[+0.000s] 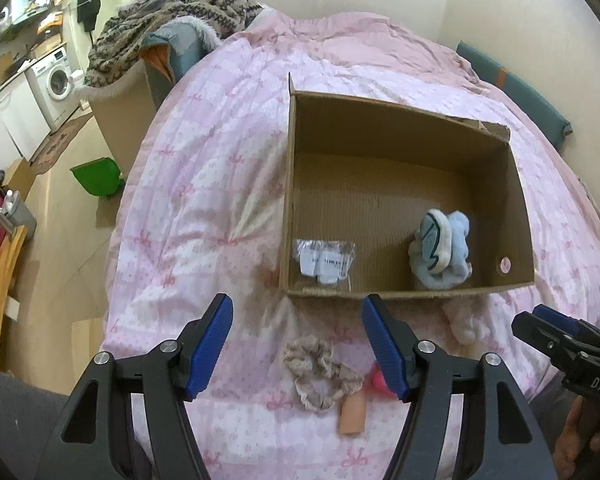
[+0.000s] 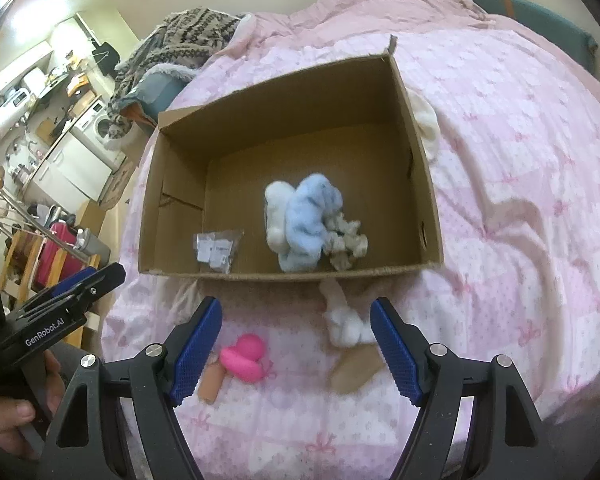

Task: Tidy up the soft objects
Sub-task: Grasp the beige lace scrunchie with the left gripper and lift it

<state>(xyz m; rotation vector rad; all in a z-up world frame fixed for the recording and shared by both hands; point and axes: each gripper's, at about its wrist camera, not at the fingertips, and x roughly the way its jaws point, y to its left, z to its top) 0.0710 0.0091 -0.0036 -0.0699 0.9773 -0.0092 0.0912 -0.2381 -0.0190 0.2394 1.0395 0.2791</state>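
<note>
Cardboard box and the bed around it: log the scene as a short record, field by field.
surface: pink quilt on a bed
container: open cardboard box, upright on the quilt
in box: fluffy blue and white bundle, beige scrunchie touching it, clear plastic packet apart, near the left wall
outside box, near side: beige scrunchie, pink soft toy, white fluffy item
left tool: open, holding nothing
right tool: open, holding nothing

A cardboard box (image 2: 420,184) is set on the bed (image 2: 520,160); socks (image 2: 304,224) are held inside, a scrunchie (image 1: 320,376) at six o'clock outside.
</note>
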